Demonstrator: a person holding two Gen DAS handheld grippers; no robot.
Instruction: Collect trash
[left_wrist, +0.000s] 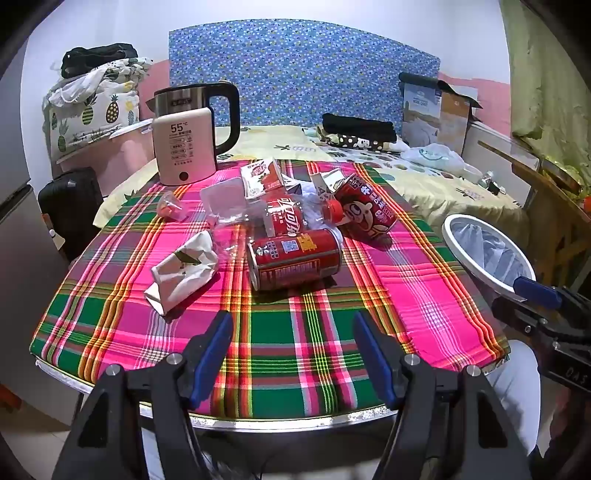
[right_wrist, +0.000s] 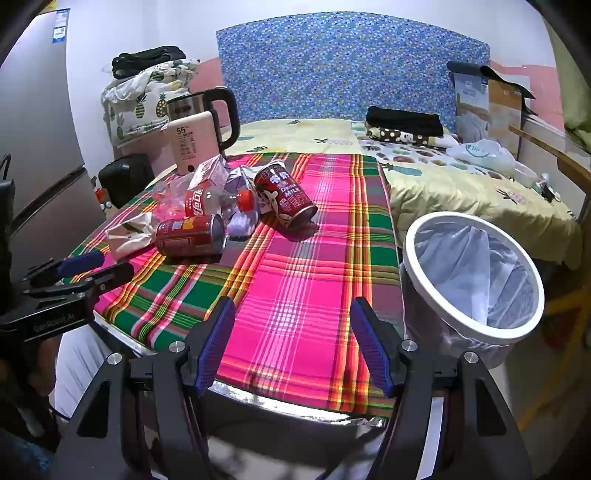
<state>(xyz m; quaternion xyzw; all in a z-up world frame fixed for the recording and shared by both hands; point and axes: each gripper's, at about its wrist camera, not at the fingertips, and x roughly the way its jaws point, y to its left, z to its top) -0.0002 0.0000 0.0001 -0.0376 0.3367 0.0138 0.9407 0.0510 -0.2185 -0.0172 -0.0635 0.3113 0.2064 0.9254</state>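
A heap of trash lies on the plaid tablecloth (left_wrist: 295, 332): a red can on its side (left_wrist: 295, 258), a red milk can (left_wrist: 365, 206), a clear cola bottle with a red cap (left_wrist: 288, 218), a small carton (left_wrist: 262, 177) and crumpled white paper (left_wrist: 184, 269). The same cans show in the right wrist view (right_wrist: 190, 236) (right_wrist: 284, 195). My left gripper (left_wrist: 293, 354) is open and empty above the table's near edge, short of the can. My right gripper (right_wrist: 291, 343) is open and empty near the front edge. A white-rimmed bin with a bag liner (right_wrist: 472, 273) stands right of the table.
A pink and steel kettle (left_wrist: 184, 147) stands at the table's far left. Behind it is a bed with a yellow quilt (right_wrist: 461, 192), folded clothes and a cardboard box. A grey fridge (right_wrist: 37, 147) stands at left, with a black suitcase (left_wrist: 70, 206) beside the table.
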